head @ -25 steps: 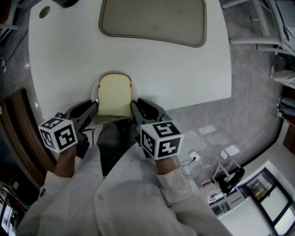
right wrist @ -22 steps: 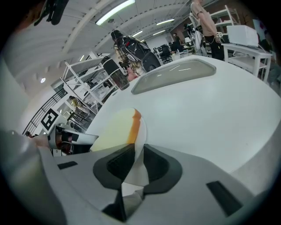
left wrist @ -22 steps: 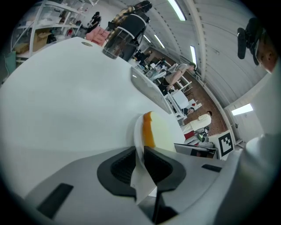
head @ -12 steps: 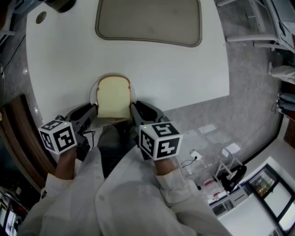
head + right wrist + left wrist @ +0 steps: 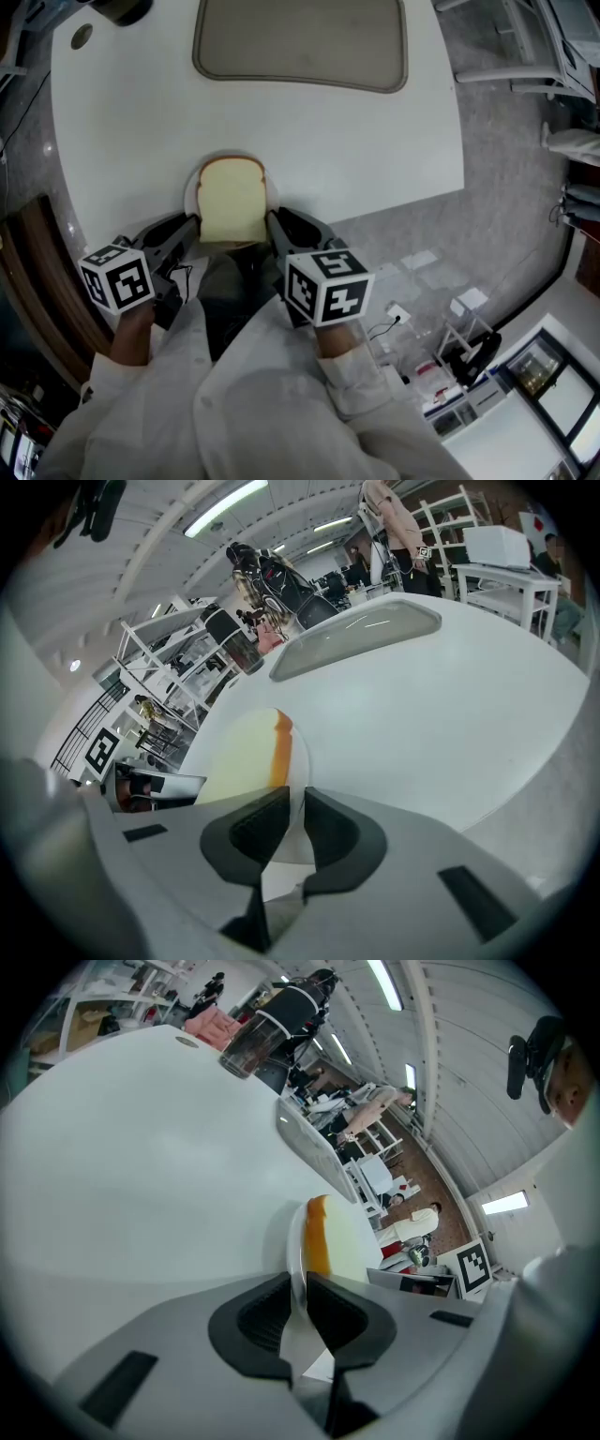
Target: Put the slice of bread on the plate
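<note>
A slice of bread (image 5: 232,202) lies flat on a small white plate (image 5: 191,190) near the table's front edge. My left gripper (image 5: 192,226) has the plate's left rim between its jaws, which have just been closing on it. In the left gripper view the thin rim (image 5: 296,1255) fills the narrow gap of the left gripper (image 5: 300,1290), with the bread's orange crust (image 5: 318,1237) just beyond. My right gripper (image 5: 271,219) is shut on the opposite rim. In the right gripper view the plate's edge (image 5: 299,778) runs into the gap of the right gripper (image 5: 295,808), beside the bread (image 5: 246,761).
The white table (image 5: 375,141) carries a large grey tray (image 5: 300,42) at the back and a dark cup (image 5: 117,7) at the far left corner. Its right edge drops to grey floor (image 5: 506,187). The person's white sleeves fill the foreground.
Both grippers and the plate with the bread have stayed in place. The view has shifted only slightly.
</note>
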